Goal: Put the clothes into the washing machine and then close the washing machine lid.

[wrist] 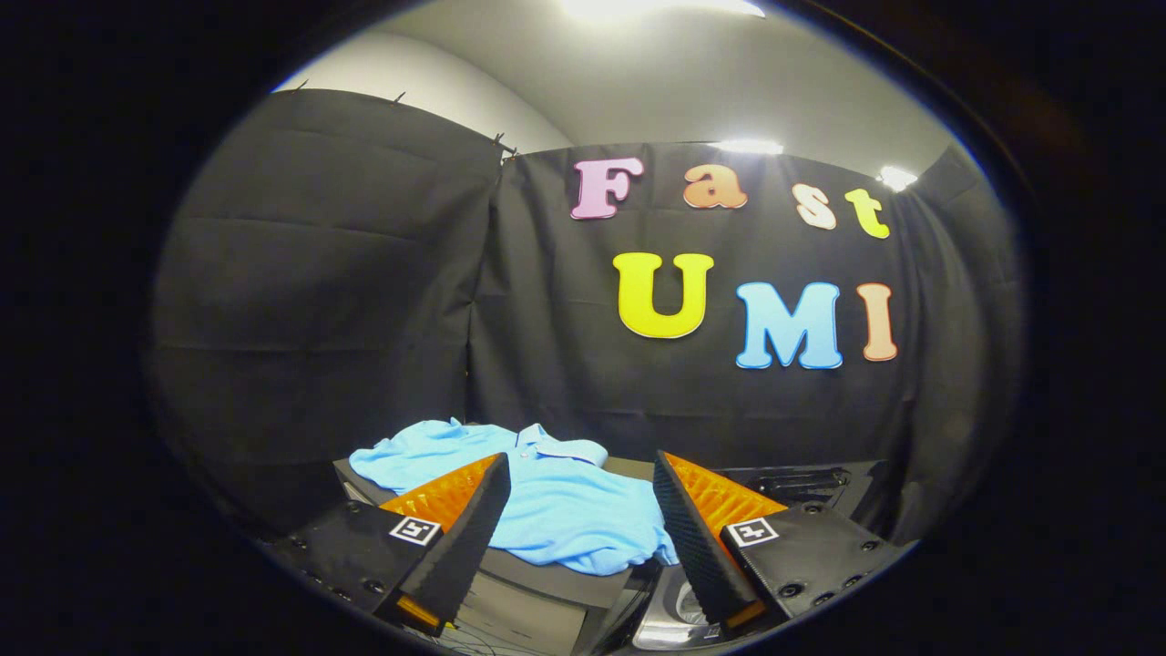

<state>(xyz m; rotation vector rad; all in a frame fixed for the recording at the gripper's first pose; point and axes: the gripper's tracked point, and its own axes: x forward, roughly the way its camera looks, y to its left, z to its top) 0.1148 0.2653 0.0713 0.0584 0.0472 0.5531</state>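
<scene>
A light blue polo shirt [556, 510] lies crumpled on a dark flat surface [537, 569], spreading from behind the left finger toward the right finger, with one edge hanging over the surface's front. My gripper [578, 474] is open, its fingers wide apart, and the shirt lies between and just beyond them. Neither finger touches the cloth. Below the right finger a dark glossy curved part of the washing machine [669, 610] shows; whether its lid is up I cannot tell.
Black cloth walls close the booth behind and on both sides. A dark panel with raised ribs [792, 483] sits beyond the right finger. Ceiling lights shine overhead.
</scene>
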